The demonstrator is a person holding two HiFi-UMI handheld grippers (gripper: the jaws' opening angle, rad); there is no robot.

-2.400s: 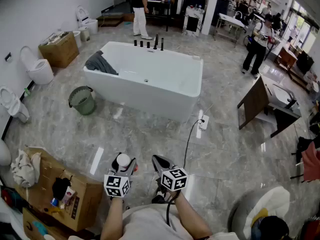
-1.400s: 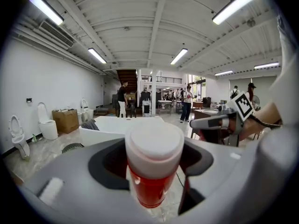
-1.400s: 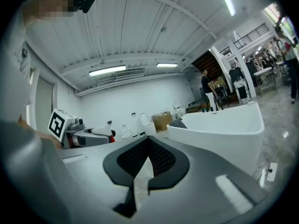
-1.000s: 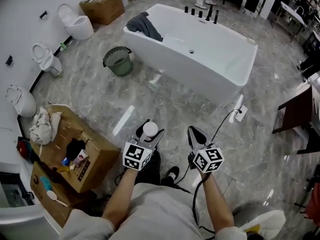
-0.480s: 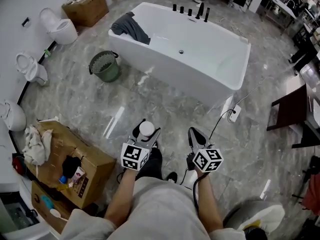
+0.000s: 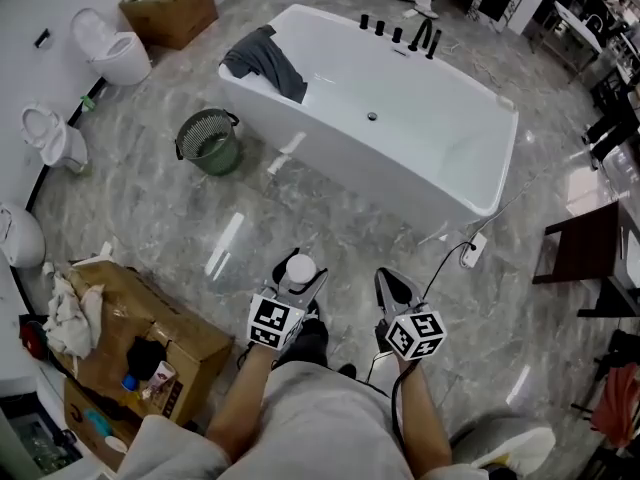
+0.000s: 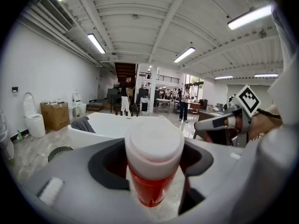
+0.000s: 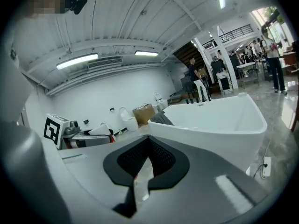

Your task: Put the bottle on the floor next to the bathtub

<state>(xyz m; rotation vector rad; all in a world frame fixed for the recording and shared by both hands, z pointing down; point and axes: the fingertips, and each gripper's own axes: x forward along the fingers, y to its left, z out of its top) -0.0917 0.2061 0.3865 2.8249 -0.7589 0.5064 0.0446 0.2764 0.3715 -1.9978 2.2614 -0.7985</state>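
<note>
Starting at the left wall, we are noting two toilets (image 6: 110, 53) and, nearer us, an open cardboard box (image 6: 185, 340) holding rags and small clutter. A green wastebasket (image 6: 208, 141) is standing near the bathtub's left end. At the centre we are carrying the bottle (image 6: 300, 267) in the left gripper (image 6: 298, 278), well above the marble floor (image 6: 330, 233) and well short of the bathtub (image 6: 345, 173). In the left gripper view the jaws are clamping the bottle (image 7: 153, 171) from both sides just below its broad white cap, with the red translucent body hanging down between the dark pads. Just to its right, the right gripper (image 6: 388, 284) is riding alongside with its jaws pressed together on nothing. We are judging the bottle to be smooth, fairly stiff plastic with liquid inside. That makes it moderately weighty and slippery, so the hold under the cap's shoulder looks right, since the cap is stopping it from sliding down. Its bottom may be swinging freely, so setting it down will call for a slow, upright lowering onto the glossy floor. Further right, a grey towel (image 6: 265, 63) is draped over the tub's rim. A power strip (image 6: 472, 250) is lying on the floor beside the tub's right end, and we are judging that spot worth avoiding.
</note>
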